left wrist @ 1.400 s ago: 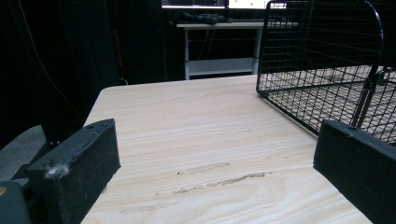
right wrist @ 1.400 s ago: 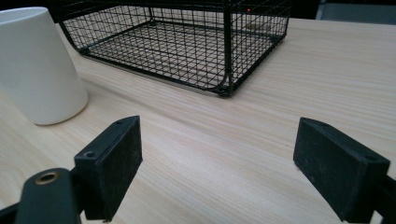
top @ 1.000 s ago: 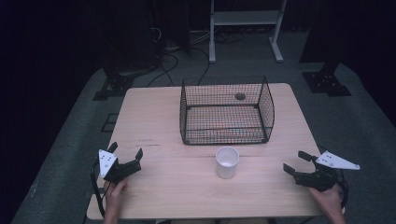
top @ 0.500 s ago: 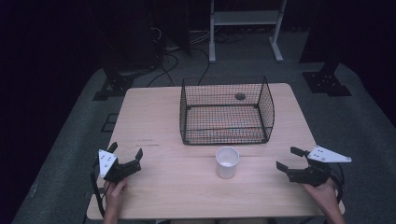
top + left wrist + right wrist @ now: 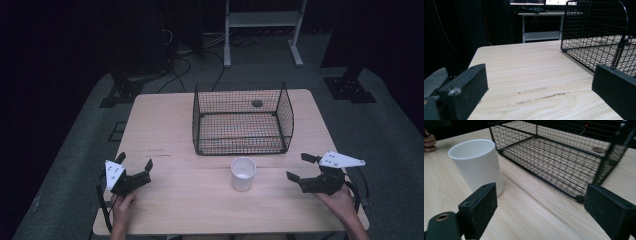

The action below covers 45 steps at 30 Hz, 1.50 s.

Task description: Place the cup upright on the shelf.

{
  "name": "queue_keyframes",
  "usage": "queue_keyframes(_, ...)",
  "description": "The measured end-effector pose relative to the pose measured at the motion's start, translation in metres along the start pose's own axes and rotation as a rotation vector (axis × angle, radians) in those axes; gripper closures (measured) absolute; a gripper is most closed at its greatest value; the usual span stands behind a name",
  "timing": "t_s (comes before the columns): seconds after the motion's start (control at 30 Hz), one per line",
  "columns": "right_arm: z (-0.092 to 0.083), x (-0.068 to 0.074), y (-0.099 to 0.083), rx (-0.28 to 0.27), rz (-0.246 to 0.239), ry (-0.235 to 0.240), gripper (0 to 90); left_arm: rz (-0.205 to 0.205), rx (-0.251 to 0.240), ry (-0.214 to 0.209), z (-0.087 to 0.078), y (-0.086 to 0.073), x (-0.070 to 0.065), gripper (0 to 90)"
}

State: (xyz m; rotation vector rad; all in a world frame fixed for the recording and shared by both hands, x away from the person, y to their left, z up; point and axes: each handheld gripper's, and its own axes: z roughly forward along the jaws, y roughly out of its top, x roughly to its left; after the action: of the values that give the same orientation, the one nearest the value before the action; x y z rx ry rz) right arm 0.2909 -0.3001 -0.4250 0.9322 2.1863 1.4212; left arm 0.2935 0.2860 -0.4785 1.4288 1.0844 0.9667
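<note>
Nothing looks begun; the white cup [image 5: 243, 173] stands upright and empty on the table [image 5: 165, 135], just short of the wire basket [image 5: 242, 120], which lies at its twelve o'clock with nothing in it; the right gripper [image 5: 305, 169] sits at the cup's three o'clock, jaws spread wide, pointing toward it but well apart; the left gripper [image 5: 134, 165] rests at nine o'clock, jaws likewise spread on bare wood; I'd guess the cup is meant for the basket, and grasping, lifting and placing all remain.
</note>
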Motion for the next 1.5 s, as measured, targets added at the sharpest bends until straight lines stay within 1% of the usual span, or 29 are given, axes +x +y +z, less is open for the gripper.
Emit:
queue_keyframes(0.1, 0.005, 0.005, 0.009, 0.004, -0.026, 0.021, 10.4, -0.002, -0.001, -0.001, 0.000, 0.000, 0.000, 0.0)
queue_keyframes(0.13, 0.005, 0.005, 0.009, 0.004, -0.026, 0.021, 10.4, -0.002, -0.001, -0.001, 0.000, 0.000, 0.000, 0.0)
queue_keyframes(0.2, 0.009, 0.009, 0.015, 0.012, -0.034, 0.045, 10.0, -0.005, -0.001, -0.003, 0.000, 0.000, 0.001, 0.0)
queue_keyframes(0.27, 0.010, 0.010, 0.016, 0.010, -0.040, 0.053, 9.7, -0.005, -0.001, -0.003, 0.000, 0.000, 0.001, 0.0)
queue_keyframes(0.3, 0.011, 0.012, 0.018, 0.009, -0.046, 0.059, 9.0, -0.006, -0.001, -0.003, 0.000, 0.000, 0.001, 0.0)
queue_keyframes(0.33, 0.015, 0.016, 0.022, 0.020, -0.052, 0.073, 7.5, -0.006, -0.001, -0.003, 0.000, 0.000, 0.001, 0.0)
queue_keyframes(0.37, 0.015, 0.016, 0.022, 0.020, -0.052, 0.073, 7.5, -0.006, -0.001, -0.002, 0.000, 0.000, 0.001, 0.0)
queue_keyframes(0.4, 0.019, 0.020, 0.025, 0.021, -0.067, 0.090, 7.5, -0.005, -0.001, -0.003, 0.000, 0.000, 0.001, 0.0)
queue_keyframes(0.43, 0.019, 0.020, 0.025, 0.021, -0.067, 0.090, 7.5, -0.005, -0.001, -0.003, 0.000, 0.000, 0.001, 0.0)
queue_keyframes(0.47, 0.021, 0.022, 0.027, 0.021, -0.071, 0.099, 7.5, -0.005, -0.001, -0.003, 0.000, 0.000, 0.001, 0.0)
queue_keyframes(0.5, 0.025, 0.025, 0.029, 0.031, -0.076, 0.111, 6.9, -0.006, -0.001, -0.003, 0.000, 0.000, 0.001, 0.0)
queue_keyframes(0.57, 0.026, 0.026, 0.029, 0.032, -0.080, 0.115, 6.8, -0.007, -0.001, -0.002, 0.000, 0.000, 0.001, 0.0)
queue_keyframes(0.67, 0.031, 0.030, 0.032, 0.038, -0.083, 0.137, 6.7, -0.008, -0.001, -0.003, 0.000, 0.000, 0.001, 0.0)
queue_keyframes(0.73, 0.037, 0.034, 0.035, 0.036, -0.083, 0.166, 6.3, -0.009, -0.001, -0.003, 0.000, 0.000, 0.001, 0.0)
queue_keyframes(0.8, 0.039, 0.035, 0.035, 0.035, -0.080, 0.171, 5.3, -0.009, -0.001, -0.003, 0.000, 0.000, 0.001, 0.0)
queue_keyframes(0.93, 0.050, 0.042, 0.037, 0.055, -0.096, 0.195, 4.1, -0.010, -0.001, -0.003, 0.000, 0.000, 0.001, 0.0)
queue_keyframes(1.03, 0.054, 0.044, 0.037, 0.062, -0.098, 0.201, 3.4, -0.010, -0.001, -0.003, 0.000, 0.000, 0.001, 0.0)
queue_keyframes(1.07, 0.057, 0.046, 0.037, 0.064, -0.099, 0.213, 2.9, -0.011, -0.001, -0.003, 0.000, 0.000, 0.001, 0.0)
queue_keyframes(1.33, 0.068, 0.054, 0.038, 0.082, -0.108, 0.243, 2.7, -0.011, -0.001, -0.003, 0.000, 0.000, 0.001, 0.0)
queue_keyframes(1.5, 0.079, 0.060, 0.039, 0.101, -0.114, 0.262, 2.6, -0.011, -0.001, -0.003, 0.000, 0.000, 0.001, 0.0)
